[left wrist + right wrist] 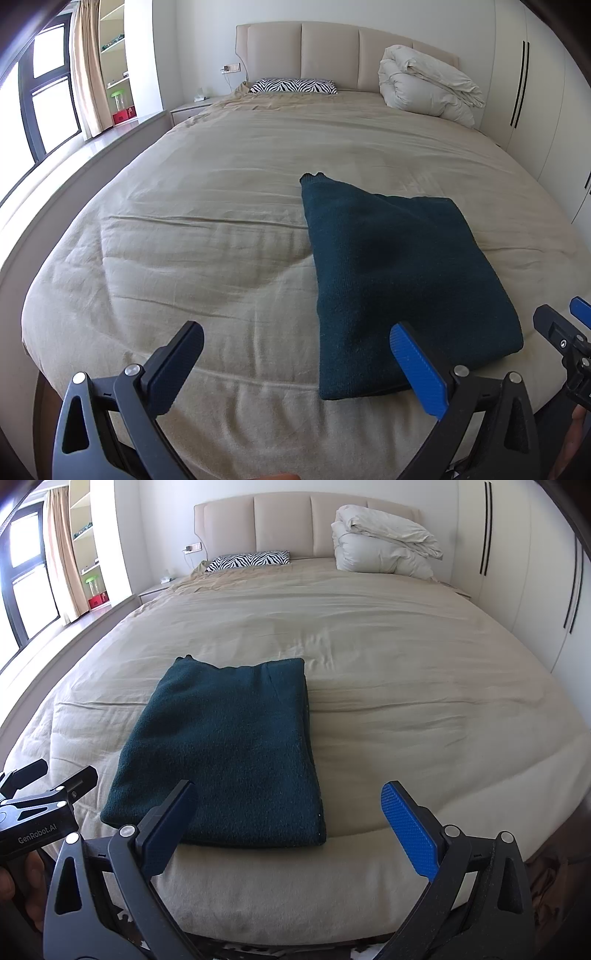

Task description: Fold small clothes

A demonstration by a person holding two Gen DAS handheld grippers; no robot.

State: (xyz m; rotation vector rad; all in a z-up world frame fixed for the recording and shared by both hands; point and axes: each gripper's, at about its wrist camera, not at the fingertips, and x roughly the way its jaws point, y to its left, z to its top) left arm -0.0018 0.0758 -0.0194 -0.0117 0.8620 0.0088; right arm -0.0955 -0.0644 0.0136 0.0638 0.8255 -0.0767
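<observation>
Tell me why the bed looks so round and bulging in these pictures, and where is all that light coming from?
In both wrist views the fisheye lens bows the bed and rings the corners in black. In the left wrist view the window is blown out white with daylight. In the right wrist view the dark green garment stays sharp, with only soft shadows under its edges.

Folded garment (225, 753) on bed (406, 672)

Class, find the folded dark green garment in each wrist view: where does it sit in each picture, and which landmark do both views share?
Left wrist view: the folded dark green garment lies right of centre, on the bed's near part.
Right wrist view: the garment lies left of centre, near the bed's front edge.
Shared landmark: the zebra-print pillow by the headboard.
</observation>
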